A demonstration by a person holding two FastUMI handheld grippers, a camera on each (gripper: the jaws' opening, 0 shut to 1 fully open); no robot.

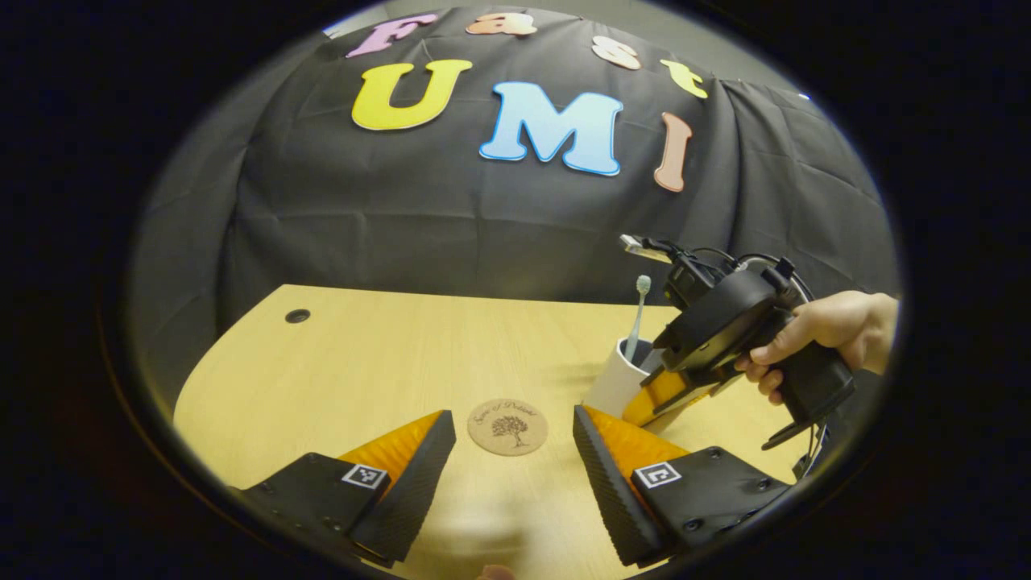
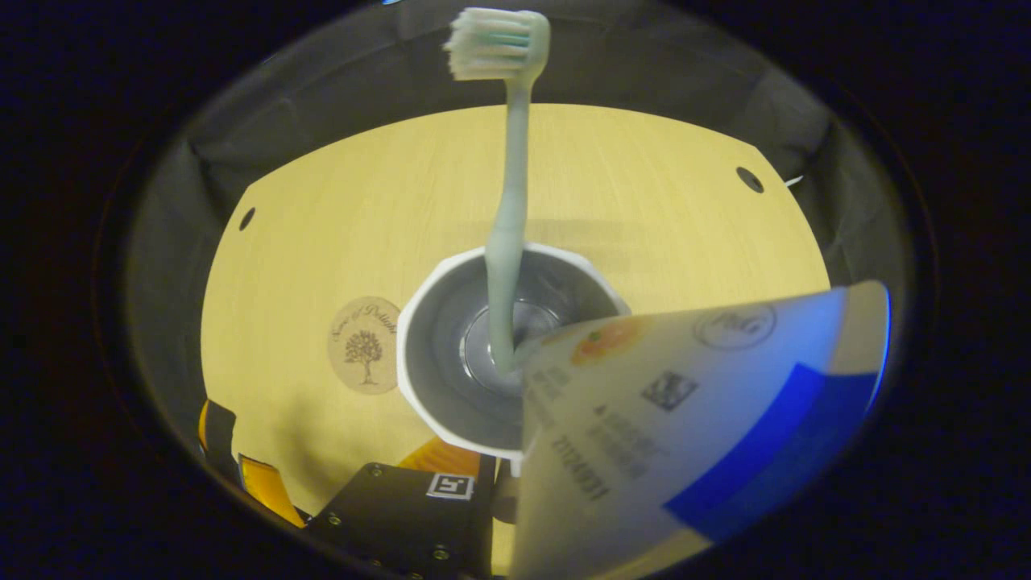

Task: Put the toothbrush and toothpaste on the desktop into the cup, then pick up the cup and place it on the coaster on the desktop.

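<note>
A white cup (image 2: 427, 403) stands on the wooden desk, and a pale green toothbrush (image 2: 507, 242) stands in it, bristles up. The toothpaste tube (image 2: 685, 435) fills the lower right of the right gripper view, its narrow end reaching over the rim into the cup. My right gripper (image 2: 515, 475) hovers above the cup, shut on the tube, which hides one finger. The left gripper view shows the cup (image 1: 612, 383), the toothbrush (image 1: 639, 314) and the right gripper (image 1: 656, 396) in a hand. My left gripper (image 1: 514, 459) hangs open, low over the desk, just short of the round cork coaster (image 1: 507, 427).
The coaster (image 2: 364, 345) lies close to the cup's left in the right gripper view. The left gripper's fingers (image 2: 262, 479) show at the lower left there. The desk (image 1: 362, 362) has a cable hole (image 1: 297, 316) at its far left corner. Black cloth walls stand behind the desk.
</note>
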